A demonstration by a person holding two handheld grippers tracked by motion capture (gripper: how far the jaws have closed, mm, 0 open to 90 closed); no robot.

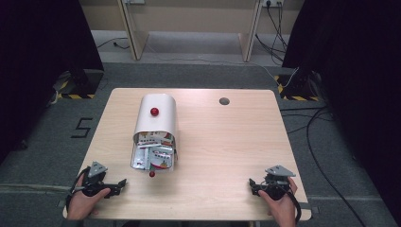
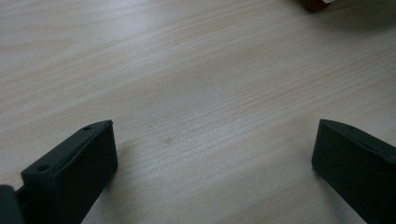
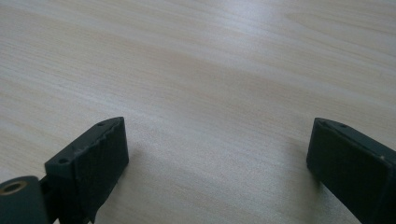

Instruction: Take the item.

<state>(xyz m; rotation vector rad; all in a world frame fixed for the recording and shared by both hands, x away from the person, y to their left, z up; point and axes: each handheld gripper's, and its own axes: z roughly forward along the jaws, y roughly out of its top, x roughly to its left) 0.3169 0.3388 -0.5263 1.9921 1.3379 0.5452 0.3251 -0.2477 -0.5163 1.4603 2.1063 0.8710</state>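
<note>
A white box with a rounded top (image 1: 156,118) is seen lying on the left half of the light wooden table (image 1: 227,142), its long side running away from the person. A red knob (image 1: 154,111) is set on its curved upper surface. The near end of the box is open, and a flap (image 1: 152,158) is laid flat on the table in front of it; colourful printed packets (image 1: 156,146) are visible inside and on the flap. A second small red knob (image 1: 152,174) is seen at the flap's near edge. A round grey hole (image 1: 224,100) is set in the table near its far edge, well apart from the box.

The left gripper (image 1: 120,183) is held at the near left corner of the table, near the flap, with its jaws spread wide and nothing between them; bare wood is shown between them in the left gripper view (image 2: 215,140). The right gripper (image 1: 253,184) is held at the near right corner, well apart from the box, its jaws likewise spread wide over bare wood (image 3: 217,135). Each gripper is grasped by a hand coming in from the bottom edge.
</note>
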